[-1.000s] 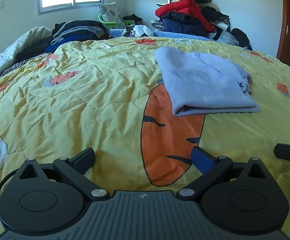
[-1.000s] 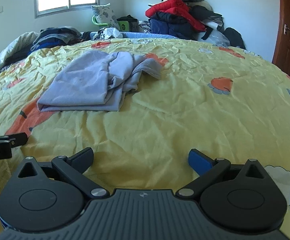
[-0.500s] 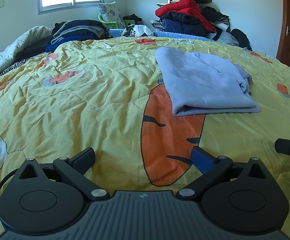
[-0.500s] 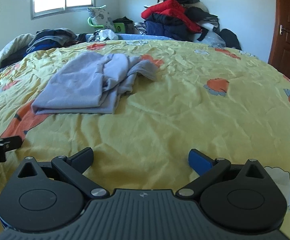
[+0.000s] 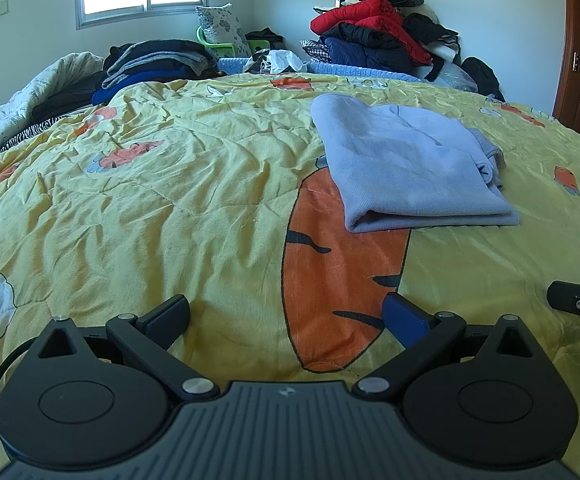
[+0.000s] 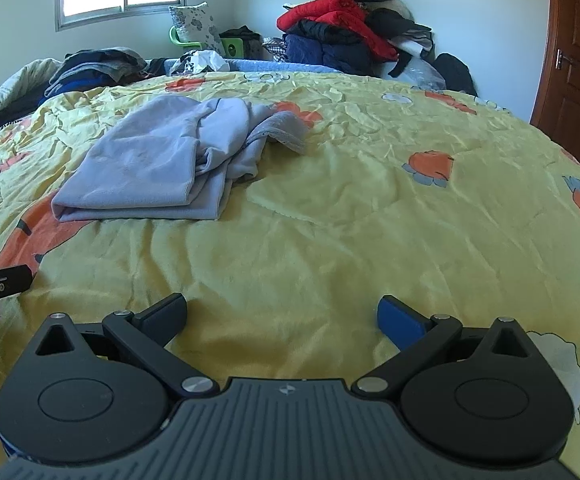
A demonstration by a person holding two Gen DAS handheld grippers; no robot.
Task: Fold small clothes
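Observation:
A light blue-grey garment [image 5: 405, 168] lies partly folded on the yellow bedspread [image 5: 170, 200], ahead and to the right in the left wrist view. In the right wrist view the garment [image 6: 162, 164] lies ahead to the left, with a rumpled sleeve end trailing to the right. My left gripper [image 5: 286, 314] is open and empty, low over the bedspread. My right gripper [image 6: 282, 312] is open and empty, near the bedspread [image 6: 369, 220]. Each gripper is well short of the garment. The right gripper's tip shows at the right edge of the left view [image 5: 577, 300].
A pile of red, navy and dark clothes [image 5: 377, 40] stands at the far end of the bed. Stacked dark folded clothes [image 5: 154, 64] lie far left beside a white quilt. A pillow [image 5: 220, 28] leans under the window. A brown door [image 6: 577, 80] stands at the right.
The right gripper has swung slightly rightward, so the garment sits further left in its view. The left gripper has barely moved. Both stay open.

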